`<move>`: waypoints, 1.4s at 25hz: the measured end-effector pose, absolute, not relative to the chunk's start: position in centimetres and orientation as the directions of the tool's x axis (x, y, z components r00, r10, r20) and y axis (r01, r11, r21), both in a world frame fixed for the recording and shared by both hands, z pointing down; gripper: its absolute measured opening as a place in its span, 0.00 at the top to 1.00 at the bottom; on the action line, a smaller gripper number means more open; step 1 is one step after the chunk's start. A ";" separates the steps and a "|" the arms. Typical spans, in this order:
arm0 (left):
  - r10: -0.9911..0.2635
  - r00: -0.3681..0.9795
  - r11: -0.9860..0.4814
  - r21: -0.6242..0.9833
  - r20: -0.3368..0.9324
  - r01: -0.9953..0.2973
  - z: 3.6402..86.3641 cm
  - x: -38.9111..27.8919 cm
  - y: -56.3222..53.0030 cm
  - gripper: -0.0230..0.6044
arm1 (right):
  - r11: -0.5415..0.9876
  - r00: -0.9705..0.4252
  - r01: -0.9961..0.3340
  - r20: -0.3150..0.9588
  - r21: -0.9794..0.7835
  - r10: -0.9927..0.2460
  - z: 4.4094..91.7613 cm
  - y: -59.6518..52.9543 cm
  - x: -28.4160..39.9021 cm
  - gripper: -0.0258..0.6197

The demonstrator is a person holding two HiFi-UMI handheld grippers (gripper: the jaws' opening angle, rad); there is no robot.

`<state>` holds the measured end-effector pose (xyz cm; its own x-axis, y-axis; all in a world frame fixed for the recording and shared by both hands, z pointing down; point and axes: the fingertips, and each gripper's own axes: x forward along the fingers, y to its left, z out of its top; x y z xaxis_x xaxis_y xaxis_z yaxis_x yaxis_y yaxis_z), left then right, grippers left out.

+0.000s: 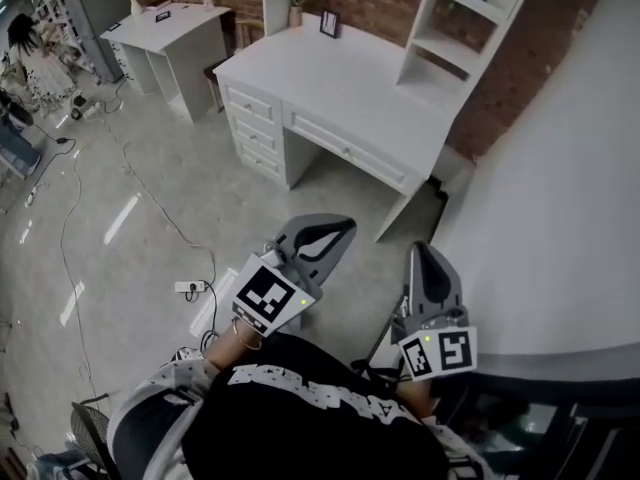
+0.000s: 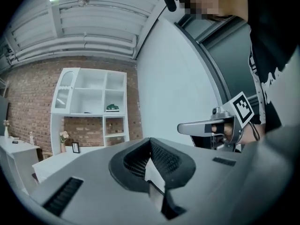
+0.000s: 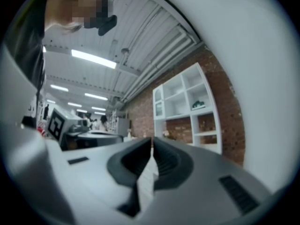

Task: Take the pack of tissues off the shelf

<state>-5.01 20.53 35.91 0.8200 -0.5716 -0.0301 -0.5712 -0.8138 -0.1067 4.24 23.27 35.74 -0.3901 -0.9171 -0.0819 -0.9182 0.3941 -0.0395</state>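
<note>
Green pack (image 2: 112,107) on the shelf (image 2: 89,114), likely tissues, looks light and soft; pinch its middle. Left gripper (image 2: 150,140), right gripper (image 3: 152,139): closed, empty.

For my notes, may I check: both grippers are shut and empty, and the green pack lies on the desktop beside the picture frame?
Not quite: the green pack lies in a compartment of the white shelf unit, not on the desktop, as the left gripper view shows. The left gripper and right gripper are indeed shut and empty.
</note>
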 end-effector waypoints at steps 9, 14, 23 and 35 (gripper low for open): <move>-0.544 0.839 -0.830 -0.135 -0.025 -0.542 36.4 -5.8 13.1 0.91 | 0.366 -0.363 -0.929 -0.068 -0.045 -0.929 36.2 16.2 3.4 0.91; -0.523 0.852 -0.843 -0.124 -0.035 -0.523 36.1 -6.3 9.0 0.91 | 0.326 -0.325 -0.945 -0.046 -0.023 -0.945 35.8 13.0 3.0 0.91; -0.481 0.875 -0.874 -0.054 -0.051 -0.484 36.4 -7.7 3.5 0.91 | 0.219 -0.218 -0.976 -0.074 -0.002 -0.973 34.1 8.7 2.4 0.91; -0.511 0.857 -0.859 -0.006 -0.066 -0.512 36.7 -12.9 -2.8 0.91 | 0.165 -0.167 -0.984 -0.033 0.068 -0.985 33.8 3.0 -0.1 0.91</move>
<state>-12.87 -2.82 36.71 0.8573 -0.5106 -0.0658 -0.5121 -0.8589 -0.0065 -0.12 3.05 33.77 -0.1672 -0.9854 -0.0329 -0.9840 0.1647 0.0676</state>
